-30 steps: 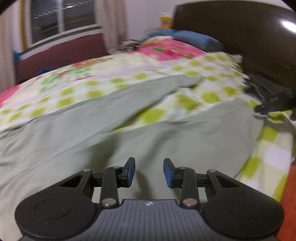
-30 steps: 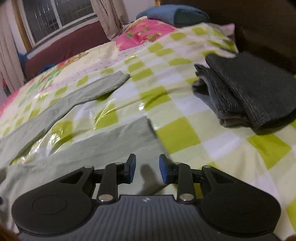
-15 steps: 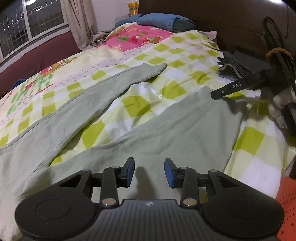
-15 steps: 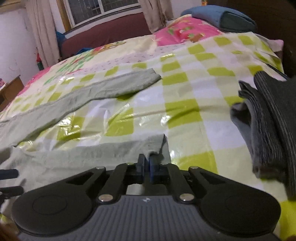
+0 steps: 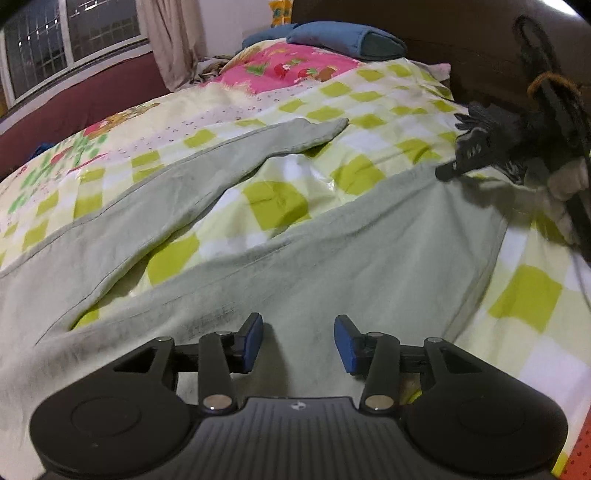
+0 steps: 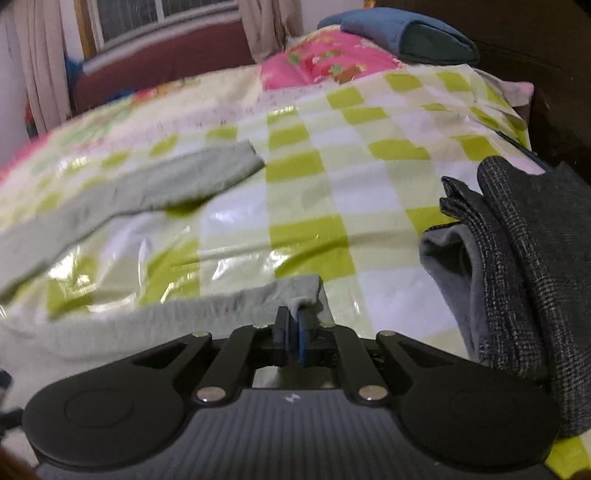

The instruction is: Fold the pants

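Since the earlier frames, both hands have travelled across the bed (image 5: pixel 288 199): the right tongs (image 6: pixel 291 332), whose blue pads stood apart over the near trouser leg a second ago, have closed and now pinch the corner of that leg's hem, a small fold of cloth rising between the pads. Over the same second the left tongs (image 5: pixel 298 341) have been opening, and they stand apart just above the wide part of the pants (image 5: pixel 351 258) with nothing between the pads.

Nearest the left camera, the pale grey-green pants lie spread on the green-and-white checked sheet (image 5: pixel 524 295), the near leg running toward the right edge of the bed. There, in the left view, the right tongs show as a dark bar at the hem, with a light-gloved hand (image 5: pixel 569 181) behind them. A wedge of shiny checked sheet separates this leg from the far leg (image 5: pixel 236 162), which stretches diagonally away and ends in a flat cuff further up the bed.

In the right view, the clamped hem sits just ahead of the tongs. Beside it on the right, close but not touching, is a stack of folded dark grey clothes (image 6: pixel 517 236). The far leg's cuff lies well apart to the upper left.

Further back, a pink patterned quilt (image 6: pixel 325 59) and a blue pillow (image 6: pixel 399 33) lie at the end of the bed, against a dark headboard (image 5: pixel 461 40). Beyond these are curtains (image 5: pixel 173 40) and a barred window (image 5: pixel 70 40).
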